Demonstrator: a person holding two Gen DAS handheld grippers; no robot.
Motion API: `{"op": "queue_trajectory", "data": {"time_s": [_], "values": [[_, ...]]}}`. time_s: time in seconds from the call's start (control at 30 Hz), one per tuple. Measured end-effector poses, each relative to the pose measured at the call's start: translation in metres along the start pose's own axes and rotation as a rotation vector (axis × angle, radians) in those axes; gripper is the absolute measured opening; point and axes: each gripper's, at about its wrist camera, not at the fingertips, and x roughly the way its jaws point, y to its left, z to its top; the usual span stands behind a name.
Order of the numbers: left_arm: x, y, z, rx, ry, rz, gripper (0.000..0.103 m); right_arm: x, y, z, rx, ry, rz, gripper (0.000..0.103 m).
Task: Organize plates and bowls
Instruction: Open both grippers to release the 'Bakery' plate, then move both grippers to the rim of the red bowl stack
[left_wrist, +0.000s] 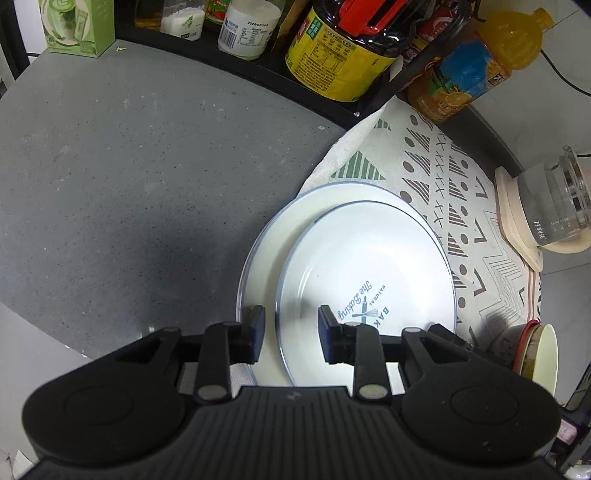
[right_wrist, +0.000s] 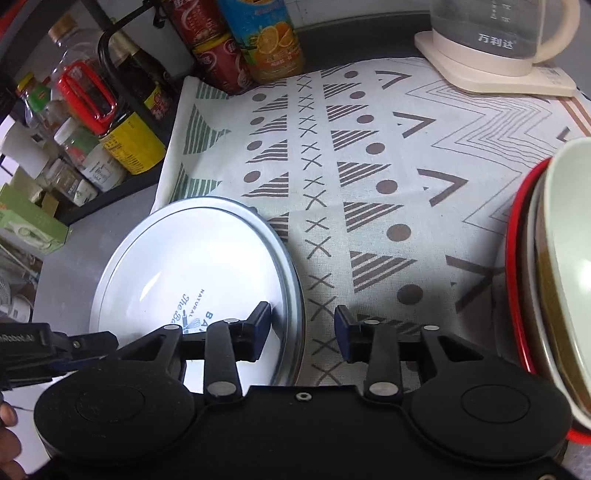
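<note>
White enamel fills the middle of both views: a smaller plate (left_wrist: 365, 266) printed with blue baking lettering sits off-centre inside a larger plate (left_wrist: 266, 254), and my own tools cover the near edge of both, so I cannot see how the stack ends toward me. The lettering is partly hidden behind the fingers. At the right edge a stack of bowls (right_wrist: 554, 266), a red rim, something olive, and a cream bowl on top, is cut off by the frame, and I cannot count its layers. Around the plates lies a patterned cloth (right_wrist: 369, 166) on a grey counter (left_wrist: 129, 166); the larger plate rests half on the cloth, half on the bare counter. A black shelf behind holds an oil bottle (left_wrist: 340, 55) with a red handle, a white jar (left_wrist: 247, 29) and a green box (left_wrist: 77, 26); an orange juice bottle (left_wrist: 476, 70) and a glass kettle (right_wrist: 498, 33) on a cream base stand at the far side of the cloth. My left gripper (left_wrist: 291, 334) is partly open with nothing pressed between its pads; the smaller plate's left rim passes through the gap, one finger over the larger plate, the other over the smaller. My right gripper (right_wrist: 303, 334) is also partly open and holds nothing, straddling the plates' right rim, with its left finger over the plate and its right over cloth. A bit of a hand (right_wrist: 7, 435) shows at the lower left of the right view.
</note>
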Motion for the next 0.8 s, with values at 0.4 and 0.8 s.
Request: {"op": "queue_trajectory", "data": {"time_s": [0.4,0.8], "values": [[-0.016,-0.016,0.018,0.028,-0.036,0.036,0.063,-0.025,0.006,0.009,-0.012,-0.026,0.044,0.072],[-0.038,-0.082,0.036,0.130,-0.109,-0.022,0.080,-0.098,-0.013,0.035,-0.001,-0.194,0.037,0.094]]}}
